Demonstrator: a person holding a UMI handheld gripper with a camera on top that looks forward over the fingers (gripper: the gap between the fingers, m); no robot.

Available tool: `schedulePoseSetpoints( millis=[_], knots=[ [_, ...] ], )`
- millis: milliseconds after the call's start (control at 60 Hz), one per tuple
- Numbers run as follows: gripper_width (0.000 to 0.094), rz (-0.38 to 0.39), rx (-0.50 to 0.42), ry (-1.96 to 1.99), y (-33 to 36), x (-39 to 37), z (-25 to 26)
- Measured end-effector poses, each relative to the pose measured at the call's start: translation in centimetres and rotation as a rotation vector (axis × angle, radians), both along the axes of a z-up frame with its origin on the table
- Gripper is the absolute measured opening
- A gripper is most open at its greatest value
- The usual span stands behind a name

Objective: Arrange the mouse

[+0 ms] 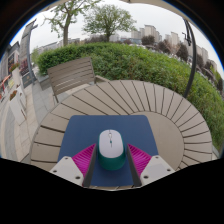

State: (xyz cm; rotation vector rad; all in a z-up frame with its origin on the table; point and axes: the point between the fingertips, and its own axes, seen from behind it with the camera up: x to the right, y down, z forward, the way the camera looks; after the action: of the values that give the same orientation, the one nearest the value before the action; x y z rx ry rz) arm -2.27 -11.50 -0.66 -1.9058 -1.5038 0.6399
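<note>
A white mouse with a teal rear [111, 143] lies on a dark blue mouse mat [85, 130] on a round table of wooden slats [150, 100]. My gripper [111, 158] is low over the near part of the mat. Its magenta pads [84, 158] stand at either side of the mouse's rear. The mouse rests on the mat between the fingers, with a narrow gap at each side. The gripper is open.
A wooden slatted bench [70, 72] stands beyond the table at the left. A green hedge [150, 60] runs behind the table to the right. Paved ground [20, 110] lies to the left, with trees and buildings far off.
</note>
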Motion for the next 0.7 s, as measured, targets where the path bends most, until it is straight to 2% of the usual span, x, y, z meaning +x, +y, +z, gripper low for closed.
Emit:
schedulePoseSetpoints(
  millis=[50, 67, 100, 200, 317, 467, 617, 700],
  knots=[
    [0.0837, -0.033, -0.005, -0.024, 0.3, 0.6, 0.6],
    [0.0855, -0.039, -0.008, -0.03, 0.3, 1.0, 1.1],
    [0.0826, -0.052, -0.017, -0.041, 0.2, 1.7, 2.2],
    [0.0846, -0.044, -0.04, -0.065, -0.9, 5.0, 6.9],
    [0.084, -0.062, -0.007, -0.104, -1.5, 10.9, 13.0],
    [0.0845, -0.069, 0.03, -0.106, -2.5, 16.7, 18.3],
    [0.0848, -0.087, -0.022, -0.092, -3.9, 19.0, 20.1],
    [0.0847, -0.115, 0.001, -0.087, -2.7, 19.4, 20.5]
  ],
)
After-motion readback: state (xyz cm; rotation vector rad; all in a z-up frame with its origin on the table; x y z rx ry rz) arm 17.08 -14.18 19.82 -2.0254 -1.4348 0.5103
